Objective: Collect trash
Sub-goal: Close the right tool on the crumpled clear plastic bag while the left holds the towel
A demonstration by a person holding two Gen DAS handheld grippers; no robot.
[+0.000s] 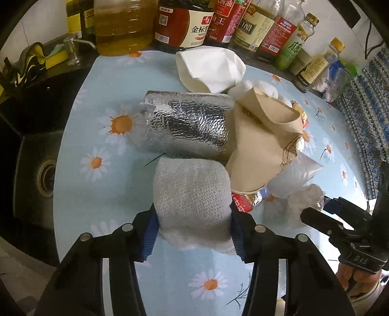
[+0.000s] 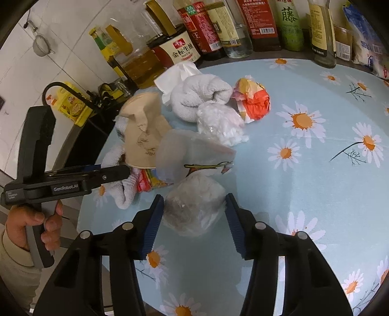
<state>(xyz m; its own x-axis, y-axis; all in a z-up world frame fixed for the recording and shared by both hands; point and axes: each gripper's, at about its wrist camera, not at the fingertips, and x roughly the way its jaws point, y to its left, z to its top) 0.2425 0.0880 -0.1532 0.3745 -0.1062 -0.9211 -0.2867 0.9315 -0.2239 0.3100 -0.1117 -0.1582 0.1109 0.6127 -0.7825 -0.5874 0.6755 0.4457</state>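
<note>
A heap of trash lies on the daisy-print tablecloth [image 1: 102, 194]. My left gripper [image 1: 193, 224] is shut on a white knitted cloth [image 1: 192, 197]; it also shows from the side in the right wrist view [image 2: 116, 173]. Beyond it lie a silver foil wrapper [image 1: 187, 126], a crushed brown paper cup [image 1: 265, 145] and a white tissue [image 1: 211, 66]. My right gripper [image 2: 193, 218] is open, its jaws on either side of a crumpled clear plastic bag [image 2: 194, 206], not touching it. A red-orange wrapper [image 2: 255, 102], a rolled white towel [image 2: 199, 97] and more clear plastic [image 2: 192, 153] lie farther off.
Sauce and oil bottles [image 1: 189, 21] line the back of the counter. A dark sink [image 1: 36, 170] with a soap pump [image 1: 73, 48] lies left of the cloth. Bagged goods [image 2: 364, 36] stand at the back right.
</note>
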